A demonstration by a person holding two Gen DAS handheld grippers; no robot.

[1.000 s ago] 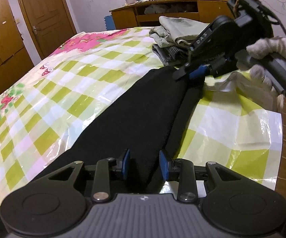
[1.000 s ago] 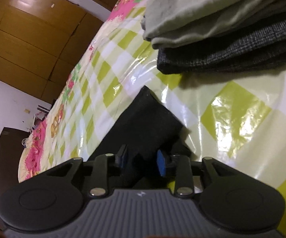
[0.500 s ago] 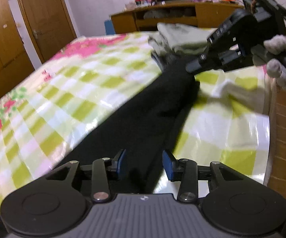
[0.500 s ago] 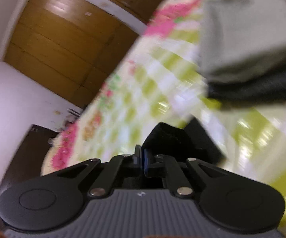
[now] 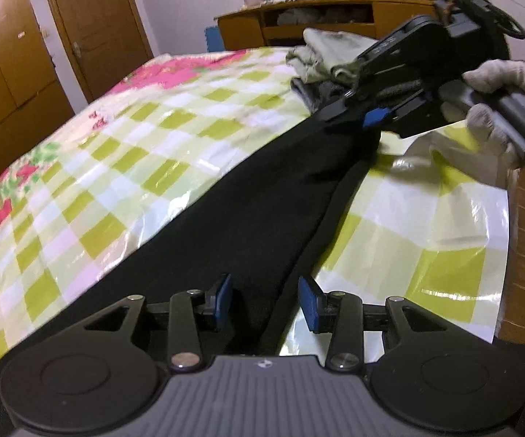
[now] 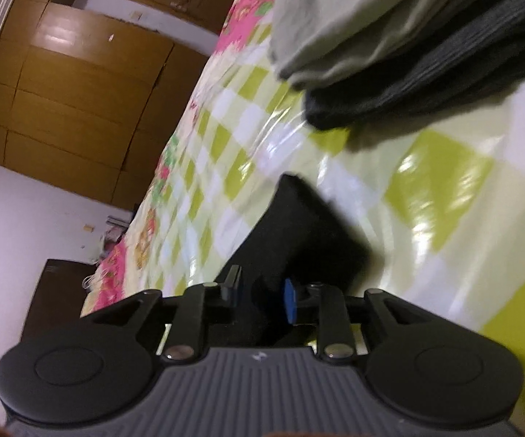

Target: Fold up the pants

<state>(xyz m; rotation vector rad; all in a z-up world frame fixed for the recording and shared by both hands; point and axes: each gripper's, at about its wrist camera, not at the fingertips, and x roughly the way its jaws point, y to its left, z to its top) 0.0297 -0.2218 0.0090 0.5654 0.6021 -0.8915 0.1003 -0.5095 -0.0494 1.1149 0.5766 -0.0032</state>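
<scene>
Nearest the left wrist camera, the left gripper (image 5: 265, 300) stands parted over the near end of the black pants (image 5: 248, 196), cloth lying between its blue pads (image 5: 309, 304) without being pinched; it is released, holding nothing. The pants stretch lengthwise away across the glossy green-checked sheet (image 5: 124, 167), one leg laid on the other, the upper edge curling slightly along the right side.

At the far end the right gripper (image 6: 260, 291), carried by a gloved hand (image 5: 499, 109), sits at the cuff; its jaws are opening, black fabric between them but the pads not pressing on it.

Beyond lies a stack of folded clothes (image 5: 320, 62) (grey-green over dark knit), just past the cuff.

Risks, as I judge them: a shallow bite catches only the top layer, so the legs slide apart; the slick sheet lets the cloth skid when pulled; a lifted cuff could drag against the stack.
</scene>
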